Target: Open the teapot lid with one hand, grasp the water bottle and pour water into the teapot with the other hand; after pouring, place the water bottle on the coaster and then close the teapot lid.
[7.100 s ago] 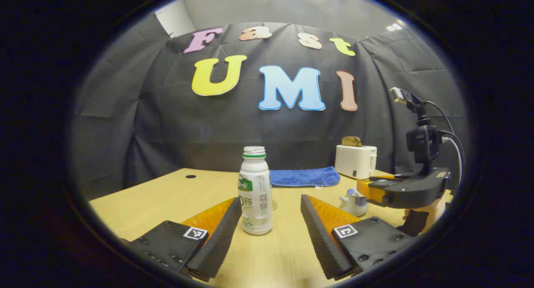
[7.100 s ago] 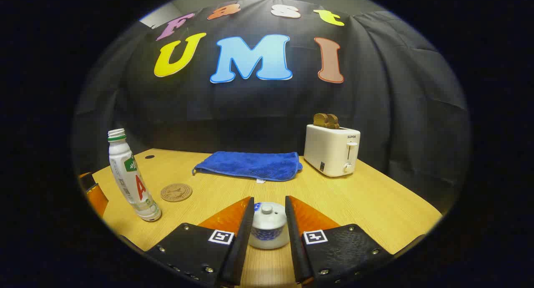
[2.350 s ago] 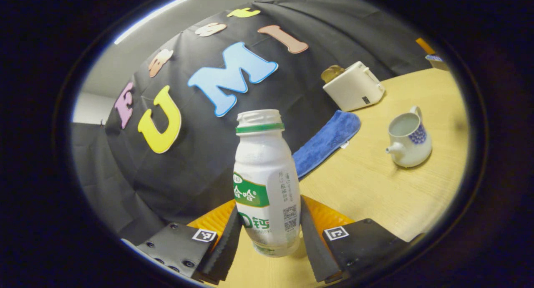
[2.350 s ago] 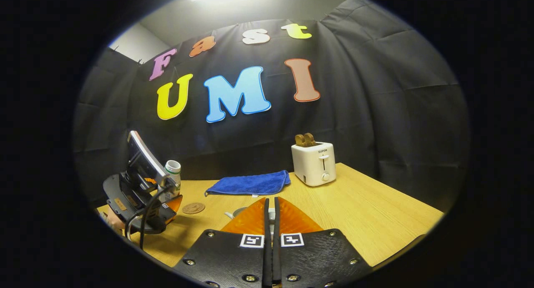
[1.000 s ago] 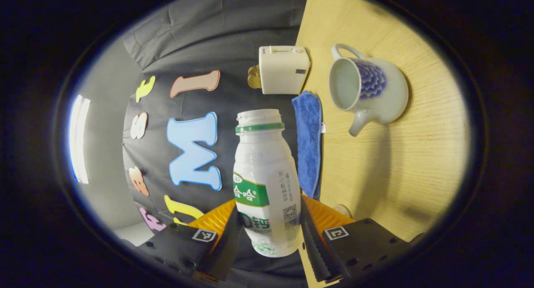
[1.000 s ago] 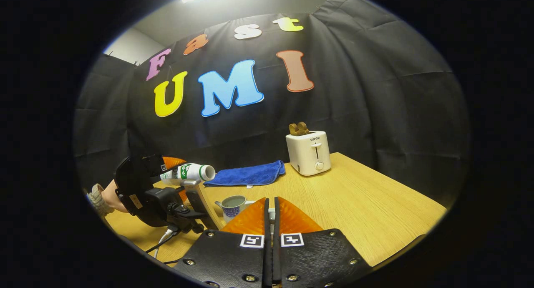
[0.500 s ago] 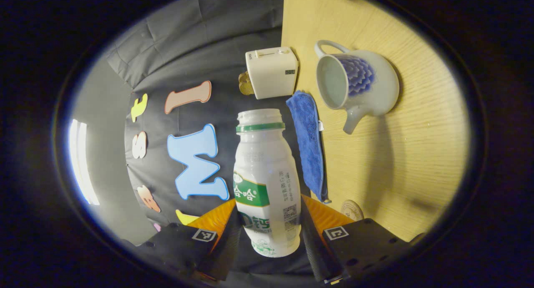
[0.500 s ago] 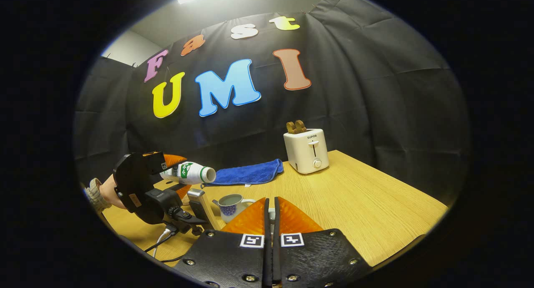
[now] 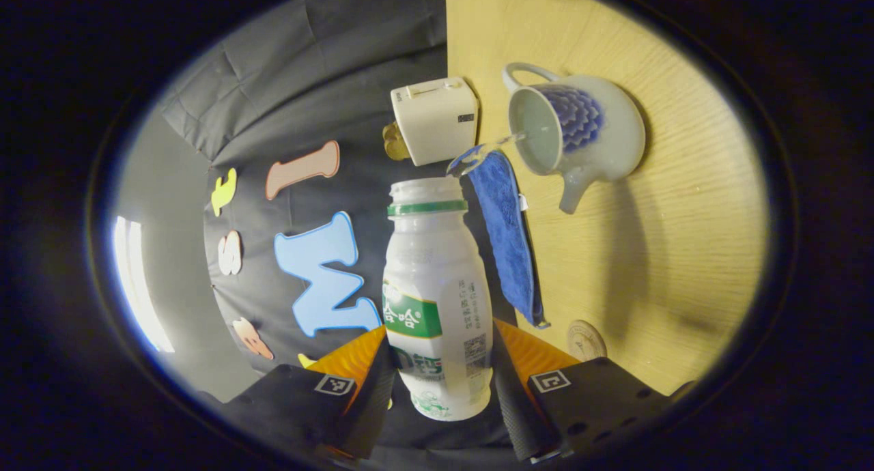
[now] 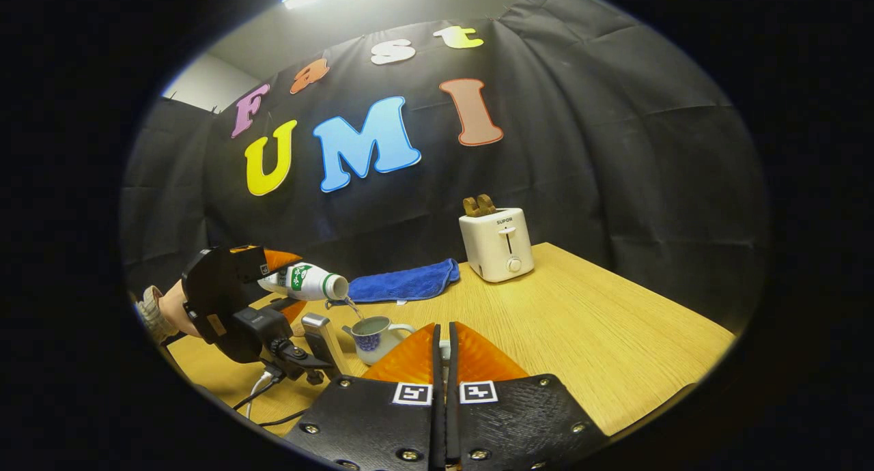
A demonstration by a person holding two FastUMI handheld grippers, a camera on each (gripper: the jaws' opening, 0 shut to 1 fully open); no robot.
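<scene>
— Where is the teapot (image 10: 372,334) placed?
— On the table (image 10: 580,321), under the tipped water bottle (image 10: 304,282).
— And the toaster (image 10: 496,244)?
— At two o'clock from it; the cloth (image 10: 403,280) is laid at one o'clock.

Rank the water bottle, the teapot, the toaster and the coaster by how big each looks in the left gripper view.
1. water bottle, inflated by nearness to the camera
2. teapot
3. toaster, farther off, so likely bigger in reality than it looks
4. coaster, partly hidden behind the left gripper

Glossy ceramic teapot (image 9: 587,133); matt woodgrain table (image 9: 683,252).
</scene>
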